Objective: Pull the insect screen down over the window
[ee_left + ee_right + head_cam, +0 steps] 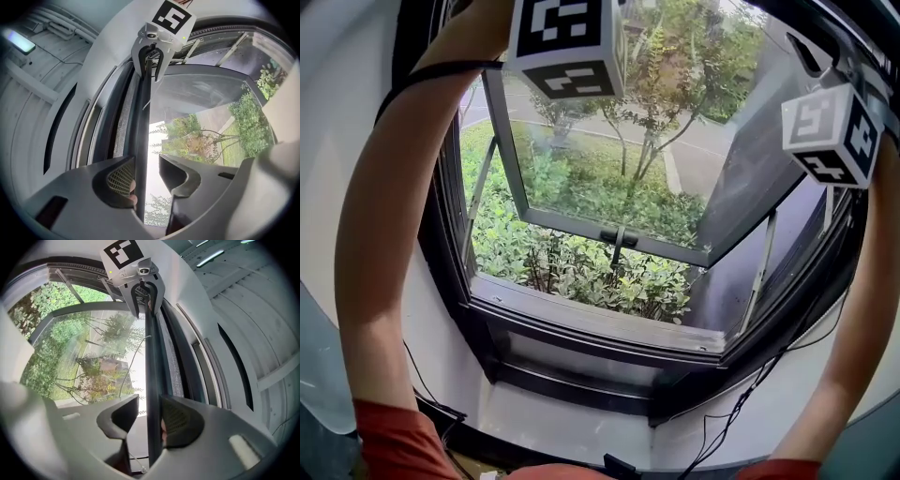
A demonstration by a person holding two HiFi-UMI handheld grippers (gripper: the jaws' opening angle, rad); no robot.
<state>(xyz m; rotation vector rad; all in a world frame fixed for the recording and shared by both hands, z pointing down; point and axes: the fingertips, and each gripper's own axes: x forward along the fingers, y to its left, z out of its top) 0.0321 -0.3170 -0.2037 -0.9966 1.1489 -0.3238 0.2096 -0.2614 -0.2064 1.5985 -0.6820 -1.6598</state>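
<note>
Straddling the slim dark metal screen bar [142, 112] with left gripper [147, 164] and right gripper [150, 404], jaws apart, unclamped; lying lengthwise up mid-frame, spanning gripper to gripper.

The bar [142, 117] runs between the jaws of the left gripper [144, 161] and the right gripper [150, 399]. In each, one pad lies against the bar and a gap shows on the glass side. Below the bar, the opening is free down to the sill [581, 314]. The sash [609, 159] tilts outward, clear of the frame. A stay [481, 202] stands at each side of the opening. Cables [741, 403] hang below the sill at the right.
</note>
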